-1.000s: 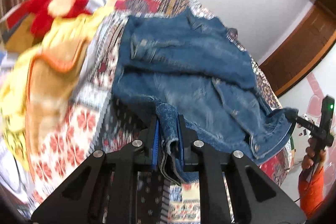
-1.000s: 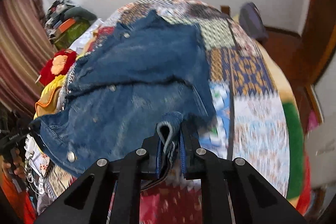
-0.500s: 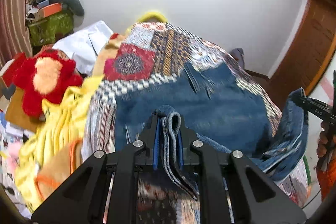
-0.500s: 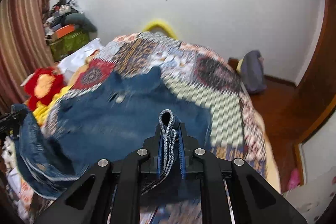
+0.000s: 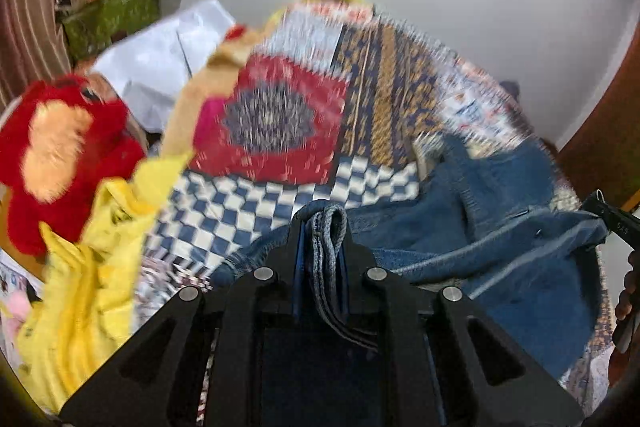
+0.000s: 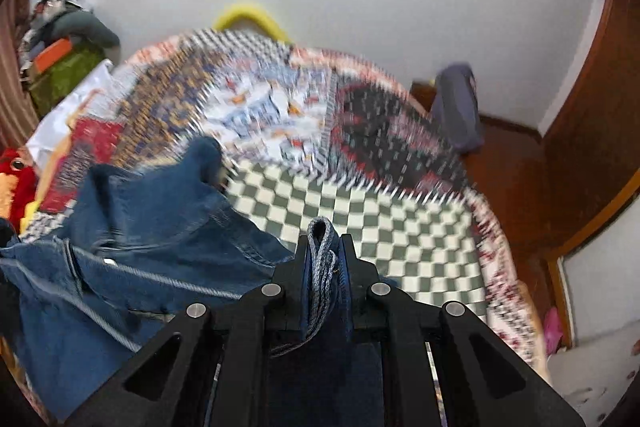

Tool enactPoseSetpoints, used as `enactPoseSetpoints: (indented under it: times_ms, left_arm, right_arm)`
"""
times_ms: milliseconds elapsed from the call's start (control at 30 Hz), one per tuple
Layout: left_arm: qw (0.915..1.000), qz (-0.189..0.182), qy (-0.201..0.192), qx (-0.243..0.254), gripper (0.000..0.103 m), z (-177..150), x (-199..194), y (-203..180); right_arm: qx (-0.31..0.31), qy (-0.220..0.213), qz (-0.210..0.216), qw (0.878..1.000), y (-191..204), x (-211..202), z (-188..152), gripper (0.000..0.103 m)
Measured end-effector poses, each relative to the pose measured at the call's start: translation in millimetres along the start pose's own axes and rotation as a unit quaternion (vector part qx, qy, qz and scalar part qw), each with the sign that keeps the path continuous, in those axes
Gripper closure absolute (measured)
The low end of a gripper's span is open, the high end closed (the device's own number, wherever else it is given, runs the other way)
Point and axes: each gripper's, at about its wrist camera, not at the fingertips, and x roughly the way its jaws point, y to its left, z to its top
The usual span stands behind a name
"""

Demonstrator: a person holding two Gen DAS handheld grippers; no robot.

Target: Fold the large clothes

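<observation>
- Left wrist view, left edge: a red plush toy (image 5: 60,155) is seen at the middle left, with a yellow cloth (image 5: 84,299) heaped below it toward the lower left.
- Left wrist view, upper left: a green box (image 5: 108,15) with clutter on top is set against the white wall.
- Left wrist view, centre: a patchwork quilt (image 5: 280,123) is spread over the bed, blurred.
- Left wrist view, lower centre: the left gripper (image 5: 322,239) is pressed together on a folded edge of the denim jacket (image 5: 512,239), which is pinched between its fingers.
- Left wrist view, right: the jacket is stretched across the quilt toward the right edge, where it is gripped by the other tool.
- Right wrist view, left: the denim jacket (image 6: 140,251) is bunched over the lower left of the frame, partly lifted off the quilt (image 6: 360,211).
- Right wrist view, lower centre: the right gripper (image 6: 324,247) is closed on a fold of jacket hem.
- Right wrist view, right: a grey bag (image 6: 456,107) is seen on the wooden floor beyond the bed.
</observation>
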Motion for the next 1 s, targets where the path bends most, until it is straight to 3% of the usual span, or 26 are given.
enactPoseSetpoints:
  times_ms: [100, 167, 233, 300, 467, 600, 767, 900, 1000]
  left_arm:
    - [0.9996, 0.003, 0.027, -0.005, 0.087, -12, 27, 5]
    - [0.9991, 0.007, 0.041, -0.004, 0.080, -19, 37, 8]
    - [0.9988, 0.016, 0.045, -0.005, 0.074, -24, 42, 11]
    - [0.9988, 0.018, 0.045, -0.009, 0.072, -23, 41, 13]
    - [0.9978, 0.058, 0.031, 0.006, 0.057, -10, 18, 10]
    - [0.9959, 0.085, 0.002, 0.032, 0.046, 4, -15, 10]
    - [0.9947, 0.081, -0.002, 0.063, 0.027, 0, -47, 8]
    - [0.9885, 0.090, 0.014, 0.121, 0.023, -25, -56, -8]
    - [0.9857, 0.074, 0.031, 0.148, 0.022, -48, -53, -22]
  right_arm:
    - [-0.010, 0.013, -0.040, 0.999, -4, 28, -12, 0.093]
    - [-0.031, 0.016, -0.086, 0.996, -9, 40, -19, 0.093]
    - [-0.055, 0.033, -0.141, 0.988, -16, 53, -24, 0.093]
    - [-0.061, 0.041, -0.158, 0.985, -31, 55, -29, 0.093]
    - [-0.026, 0.034, -0.112, 0.993, -71, 24, -36, 0.092]
    - [-0.028, 0.018, -0.075, 0.997, -74, -15, -42, 0.092]
    - [-0.081, 0.002, -0.027, 0.996, -41, -62, -61, 0.092]
    - [-0.135, 0.008, 0.013, 0.991, -4, -77, -81, 0.092]
    - [-0.152, 0.024, 0.038, 0.987, 19, -78, -93, 0.092]
